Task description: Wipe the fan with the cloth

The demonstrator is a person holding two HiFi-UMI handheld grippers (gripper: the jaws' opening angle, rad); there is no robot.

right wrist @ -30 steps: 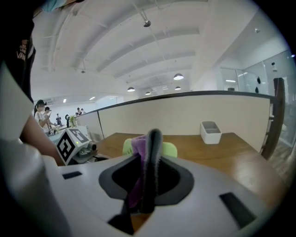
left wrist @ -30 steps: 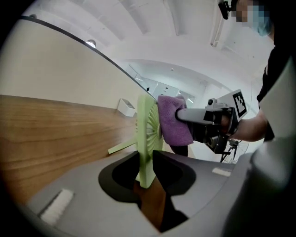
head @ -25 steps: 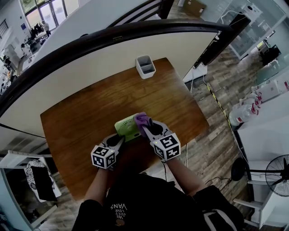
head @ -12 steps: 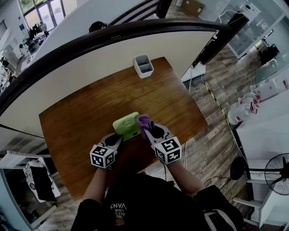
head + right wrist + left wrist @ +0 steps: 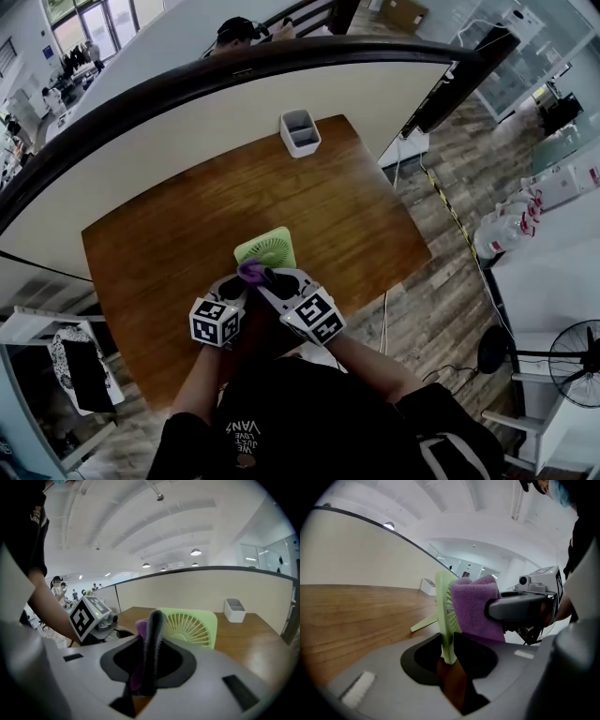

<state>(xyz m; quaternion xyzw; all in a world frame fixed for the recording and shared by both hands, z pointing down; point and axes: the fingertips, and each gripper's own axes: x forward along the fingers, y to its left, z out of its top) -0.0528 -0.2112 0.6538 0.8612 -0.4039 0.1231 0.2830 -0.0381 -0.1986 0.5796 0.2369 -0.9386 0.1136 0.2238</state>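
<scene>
A light green desk fan (image 5: pixel 265 249) stands on the wooden table (image 5: pixel 169 234), near its front edge. My left gripper (image 5: pixel 235 285) is shut on the fan's rim (image 5: pixel 445 620), and its jaws have just closed a little tighter on it. My right gripper (image 5: pixel 259 276) is shut on a purple cloth (image 5: pixel 250 271). It holds the cloth against the fan's near face, right beside the left gripper. The cloth (image 5: pixel 474 611) covers part of the grille in the left gripper view. The cloth (image 5: pixel 138 641) sits pinched between the jaws in the right gripper view, with the fan (image 5: pixel 190 627) just behind.
A grey two-compartment holder (image 5: pixel 301 133) stands at the table's back edge against a curved cream partition (image 5: pixel 187 122). The table ends to the right above a plank floor. A person's head (image 5: pixel 239 30) shows beyond the partition.
My right gripper has carried the cloth leftward, from the fan's right side to its near left edge beside the left gripper. The left gripper has stayed on the fan.
</scene>
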